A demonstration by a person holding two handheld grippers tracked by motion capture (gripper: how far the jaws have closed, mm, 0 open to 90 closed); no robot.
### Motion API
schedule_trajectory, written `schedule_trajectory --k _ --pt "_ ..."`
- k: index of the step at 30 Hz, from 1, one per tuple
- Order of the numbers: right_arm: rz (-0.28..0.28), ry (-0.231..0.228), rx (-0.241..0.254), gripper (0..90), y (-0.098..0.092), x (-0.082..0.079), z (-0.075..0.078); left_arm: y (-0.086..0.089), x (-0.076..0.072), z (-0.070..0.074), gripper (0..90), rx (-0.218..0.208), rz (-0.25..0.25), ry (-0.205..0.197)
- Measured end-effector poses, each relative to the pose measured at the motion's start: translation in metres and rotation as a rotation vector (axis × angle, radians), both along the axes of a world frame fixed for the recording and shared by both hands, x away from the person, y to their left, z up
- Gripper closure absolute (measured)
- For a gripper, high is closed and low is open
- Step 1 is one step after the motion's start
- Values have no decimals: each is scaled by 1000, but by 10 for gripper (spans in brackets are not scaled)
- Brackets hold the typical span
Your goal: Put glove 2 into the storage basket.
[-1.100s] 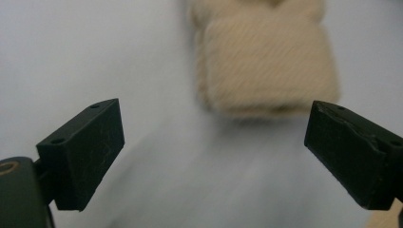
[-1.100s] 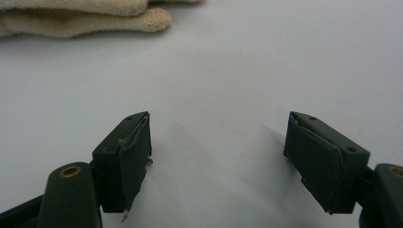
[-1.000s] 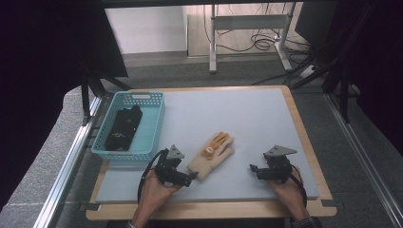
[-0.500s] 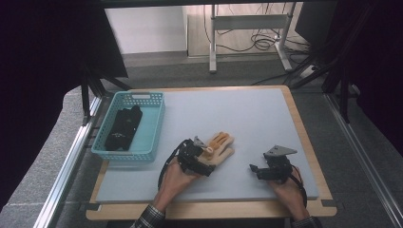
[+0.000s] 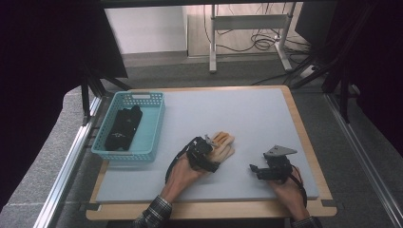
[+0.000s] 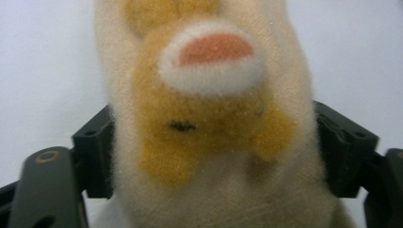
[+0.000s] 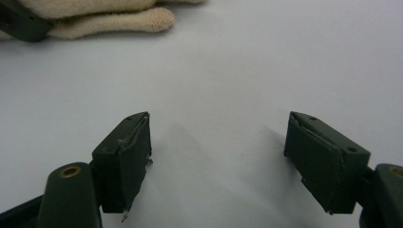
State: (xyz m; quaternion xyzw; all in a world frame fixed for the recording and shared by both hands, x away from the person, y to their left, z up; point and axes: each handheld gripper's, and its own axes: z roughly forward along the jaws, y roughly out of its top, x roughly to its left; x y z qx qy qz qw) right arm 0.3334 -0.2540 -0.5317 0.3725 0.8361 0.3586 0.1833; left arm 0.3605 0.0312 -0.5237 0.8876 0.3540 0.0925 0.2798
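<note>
A cream knitted glove with orange patches (image 5: 225,143) lies on the grey table mat, a little left of centre near the front. My left gripper (image 5: 211,153) has come onto its cuff end. In the left gripper view the glove (image 6: 209,118) spans the whole gap, and both black jaws, which have just been closing, press against its sides. My right gripper (image 5: 254,169) rests low on the mat to the right of the glove, jaws open and empty (image 7: 216,156). The right gripper view also catches a fingertip of the glove (image 7: 109,16) at the top left.
A blue plastic basket (image 5: 158,122) stands at the left of the mat with a black folded item (image 5: 123,127) inside. The grey mat (image 5: 247,114) sits on a wood-edged table. A metal frame and cables stand on the floor beyond.
My left gripper has moved right from beside the glove onto its cuff end, and its jaws have narrowed around it. The right gripper has stayed put.
</note>
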Motion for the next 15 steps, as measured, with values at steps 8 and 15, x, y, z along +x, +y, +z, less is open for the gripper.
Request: schedule_trajectory --k 8,15 --pt "0 0 0 232 0 0 0 4 -4 4 418 -8 -19 7" --pt "0 0 -1 232 0 0 0 10 -4 7 565 -54 -39 27"
